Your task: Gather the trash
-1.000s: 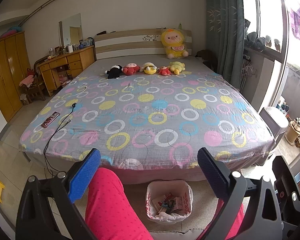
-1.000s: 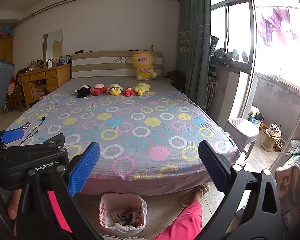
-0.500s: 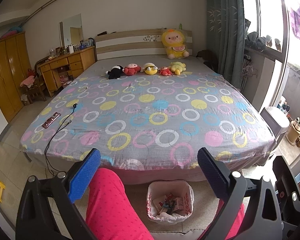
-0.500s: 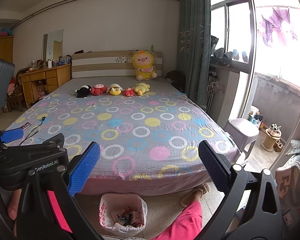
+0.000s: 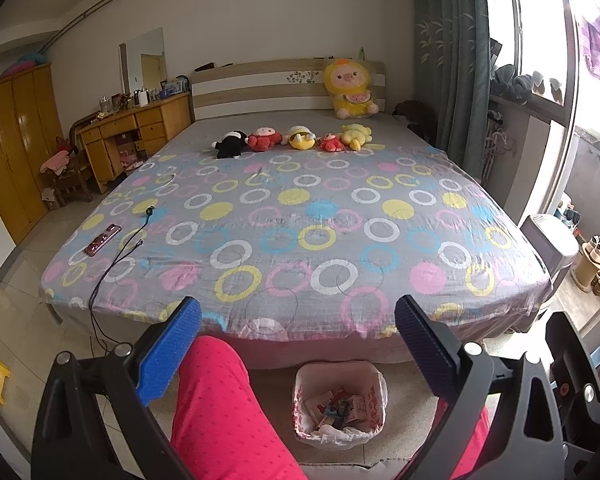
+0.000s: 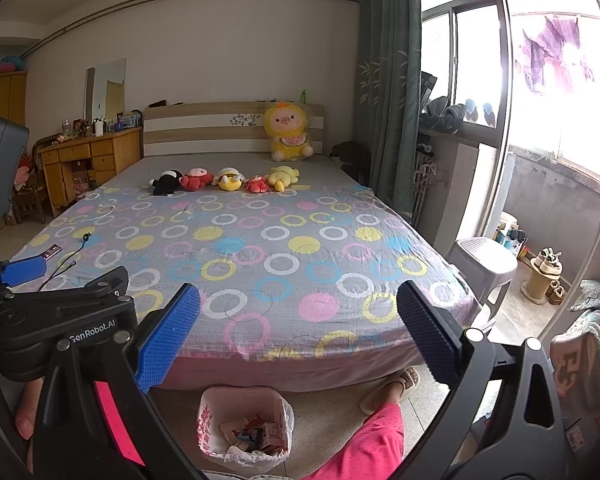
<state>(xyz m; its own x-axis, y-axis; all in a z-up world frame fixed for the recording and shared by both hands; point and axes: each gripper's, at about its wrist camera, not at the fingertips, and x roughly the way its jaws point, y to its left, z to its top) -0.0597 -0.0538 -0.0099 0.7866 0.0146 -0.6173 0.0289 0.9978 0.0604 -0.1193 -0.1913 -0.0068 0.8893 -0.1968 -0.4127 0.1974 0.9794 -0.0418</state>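
Both claws raised and empty above the lined bin at the foot of the bed.

I hold the left claw (image 5: 298, 354) and the right claw (image 6: 298, 336) with jaws spread wide and nothing between them, which I judge a ready posture for reaching. Just below and between each claw's fingers sits the bin (image 6: 210, 408), its white bag folded over the rim so the trash (image 6: 256, 434) inside lifts out as one bundle. My pink-clad leg (image 5: 224, 412) lies under the left claw, beside the bin. Ahead of both claws spreads the bed (image 5: 300, 216); to its left edge rest a phone (image 5: 103, 239) and cable (image 5: 120, 252). Farthest, plush toys (image 5: 296, 138) line up before the headboard.
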